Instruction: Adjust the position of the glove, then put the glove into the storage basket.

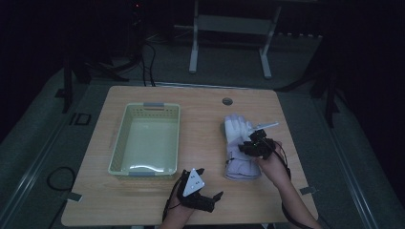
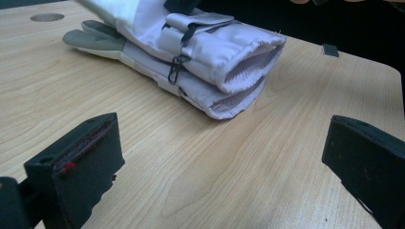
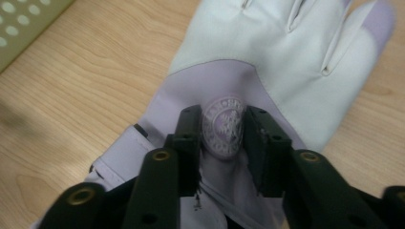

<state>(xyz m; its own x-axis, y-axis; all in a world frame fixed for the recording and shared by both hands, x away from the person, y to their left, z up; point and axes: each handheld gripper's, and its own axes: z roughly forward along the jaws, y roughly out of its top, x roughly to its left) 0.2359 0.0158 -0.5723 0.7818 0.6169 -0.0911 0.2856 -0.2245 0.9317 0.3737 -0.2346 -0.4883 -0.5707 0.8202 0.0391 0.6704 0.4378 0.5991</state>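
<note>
High view: right gripper [image 1: 255,143] hovers over the stacked gloves [image 1: 239,148], jaws narrowly parted astride the emblem; left gripper [image 1: 203,193] rests wide at 7 o'clock, bare table [image 1: 205,124] between.

The one sign with lettering is a round embroidered badge [image 3: 222,125] on the lilac back of the ski glove [image 3: 267,71], seen in the right gripper view between the two black jaws. Raised letters run around its rim and a crest-like figure sits in the middle, but the stitching is blurred and partly covered by the jaws, so no word can be read with certainty. In the high view and the left gripper view the glove [image 1: 239,148] [image 2: 200,52] shows no legible print, and nothing else on the table carries readable text or numbers.
</note>
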